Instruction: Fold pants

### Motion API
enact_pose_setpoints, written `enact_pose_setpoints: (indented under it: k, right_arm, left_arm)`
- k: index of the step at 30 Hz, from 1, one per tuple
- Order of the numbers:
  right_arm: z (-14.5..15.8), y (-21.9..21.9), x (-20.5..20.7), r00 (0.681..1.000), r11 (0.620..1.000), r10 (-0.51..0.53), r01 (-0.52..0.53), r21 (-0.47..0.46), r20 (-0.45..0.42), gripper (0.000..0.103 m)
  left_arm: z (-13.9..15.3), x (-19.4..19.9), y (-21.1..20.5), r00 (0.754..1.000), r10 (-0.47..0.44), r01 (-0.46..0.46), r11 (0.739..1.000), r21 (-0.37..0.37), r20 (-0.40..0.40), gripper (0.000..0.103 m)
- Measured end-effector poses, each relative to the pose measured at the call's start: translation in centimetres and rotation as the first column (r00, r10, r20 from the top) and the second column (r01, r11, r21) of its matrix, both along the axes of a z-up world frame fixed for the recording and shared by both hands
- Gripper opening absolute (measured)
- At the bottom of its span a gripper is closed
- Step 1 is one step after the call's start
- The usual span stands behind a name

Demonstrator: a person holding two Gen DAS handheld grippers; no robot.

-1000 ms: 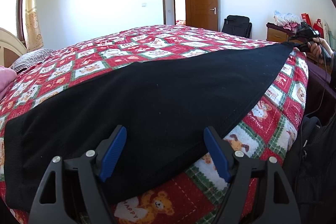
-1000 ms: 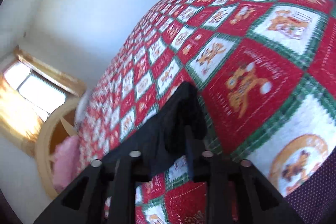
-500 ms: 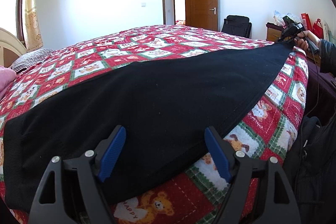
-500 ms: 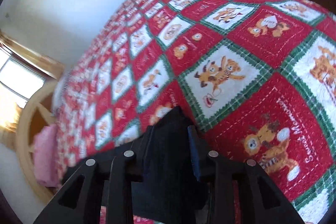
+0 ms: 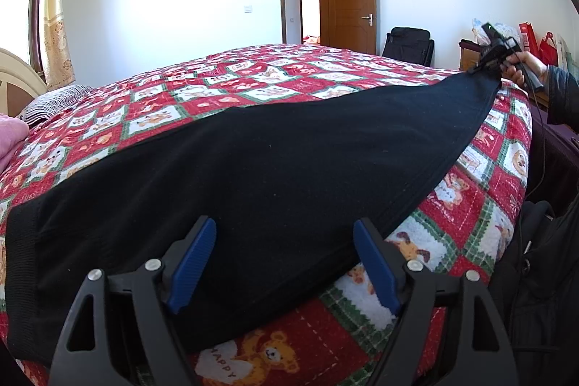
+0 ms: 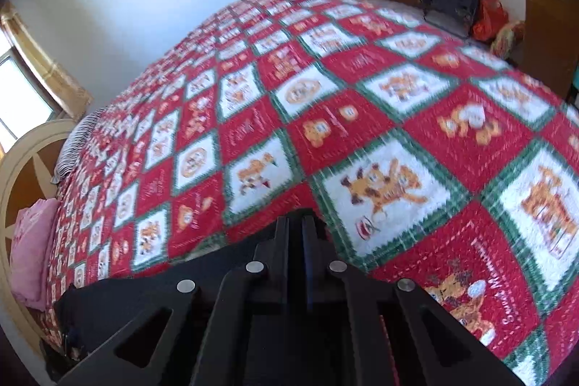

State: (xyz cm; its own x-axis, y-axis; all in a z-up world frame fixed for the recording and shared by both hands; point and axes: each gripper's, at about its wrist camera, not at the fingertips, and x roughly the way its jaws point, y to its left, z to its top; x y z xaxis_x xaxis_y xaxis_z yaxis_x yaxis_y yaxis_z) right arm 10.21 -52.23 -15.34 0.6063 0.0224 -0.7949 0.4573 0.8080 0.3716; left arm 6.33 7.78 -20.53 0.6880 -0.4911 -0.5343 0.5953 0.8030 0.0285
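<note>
The black pants (image 5: 253,176) are spread lengthwise across the bed (image 5: 224,85), on its red patchwork quilt, with the waistband at about 9 o'clock in the left wrist view and the leg end tapering to about 2 o'clock. That far end is seen pinched and raised off the quilt by the right tongs (image 5: 486,60), held in the right hand (image 5: 523,66). A second ago the same tip lay lower, close to the bed's edge; it has since been lifted and drawn slightly inward, and the cloth near it is now held taut. In the right wrist view the right tongs (image 6: 302,227) are clenched, their jaws pressed together with dark fabric below them, and the view has swung from steeply tilted to looking along the bed toward the pillow end. The left tongs (image 5: 286,255) are released, jaws wide apart, hovering just over the near edge of the pants at 6 o'clock, essentially unmoved. This is judged to be the start of a fold, the leg end about to be carried toward the waistband; the fold itself is not yet made
</note>
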Motion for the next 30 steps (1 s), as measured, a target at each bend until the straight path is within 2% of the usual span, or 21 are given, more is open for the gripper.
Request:
enact_pose_setpoints:
  k: [1, 2, 5, 8, 11, 13, 15, 17, 20, 23, 25, 27, 28, 30]
  right_arm:
    - [-0.5, -0.3, -0.3, 1.0, 1.0, -0.016, 0.016, 0.003, -0.018, 0.013]
    - [-0.6, -0.5, -0.9, 0.999, 1.0, -0.032, 0.032, 0.001, -0.013, 0.027]
    - [0.6, -0.6, -3.4, 0.997, 0.998, -0.067, 0.066, 0.013, 0.045, 0.034]
    - [2.8, 0.3, -6.6, 0.99, 0.996, -0.085, 0.089, -0.028, 0.112, 0.034]
    - [4.0, 2.6, -8.6, 0.986, 0.999, -0.018, 0.024, -0.035, 0.163, 0.034]
    - [3.8, 4.0, -8.8, 0.985, 0.999, 0.042, -0.041, -0.009, 0.169, 0.034]
    - [2.6, 5.3, -8.4, 0.987, 0.996, 0.089, -0.089, -0.011, 0.13, 0.034]
    - [0.8, 5.6, -7.9, 0.994, 0.996, 0.083, -0.082, -0.023, 0.068, 0.034]
    - [0.5, 5.3, -8.2, 0.993, 0.999, 0.043, -0.044, 0.005, 0.111, 0.033]
    - [1.4, 5.4, -8.9, 0.984, 1.0, 0.019, -0.021, 0.011, 0.177, 0.034]
    - [1.8, 6.0, -9.1, 0.979, 1.0, 0.021, -0.021, -0.005, 0.203, 0.034]
    - [2.0, 6.9, -9.2, 0.973, 1.0, 0.024, -0.019, -0.024, 0.23, 0.034]
    - [2.1, 7.3, -9.3, 0.97, 0.999, 0.025, -0.018, -0.029, 0.241, 0.035]
    - [2.1, 8.2, -9.2, 0.965, 0.999, 0.035, -0.028, -0.031, 0.261, 0.043]
  left_arm:
    - [0.0, 0.0, 0.0, 1.0, 0.0, 0.0, 1.0, 0.0, 0.0, 0.081]
    - [0.0, 0.0, 0.0, 1.0, 0.0, 0.0, 1.0, -0.001, 0.0, 0.081]
    - [0.0, 0.0, 0.0, 1.0, 0.001, -0.001, 1.0, 0.0, 0.0, 0.082]
    - [0.0, -0.1, 0.0, 1.0, 0.001, -0.001, 1.0, 0.001, 0.002, 0.082]
    - [0.0, 0.0, 0.0, 1.0, 0.0, 0.0, 1.0, 0.0, 0.003, 0.082]
    - [0.0, 0.0, 0.0, 1.0, 0.0, 0.0, 1.0, -0.001, 0.004, 0.083]
    - [0.1, 0.1, 0.0, 1.0, 0.0, 0.0, 1.0, -0.001, 0.005, 0.082]
    - [0.2, 0.1, 0.0, 1.0, 0.004, -0.004, 1.0, 0.004, 0.007, 0.083]
    - [0.9, 0.0, 0.0, 1.0, 0.024, -0.025, 0.999, 0.042, 0.017, 0.082]
    - [2.6, -0.2, 1.5, 0.994, 0.074, -0.08, 0.994, 0.08, 0.08, 0.082]
    - [3.8, 0.4, 3.4, 0.982, 0.148, -0.16, 0.982, 0.096, 0.118, 0.082]
    - [4.8, 1.7, 6.4, 0.955, 0.267, -0.279, 0.956, 0.089, 0.129, 0.082]
    - [5.2, 2.8, 8.5, 0.928, 0.354, -0.364, 0.929, 0.07, 0.118, 0.083]
    - [5.2, 4.1, 11.8, 0.884, 0.461, -0.464, 0.885, 0.032, 0.076, 0.082]
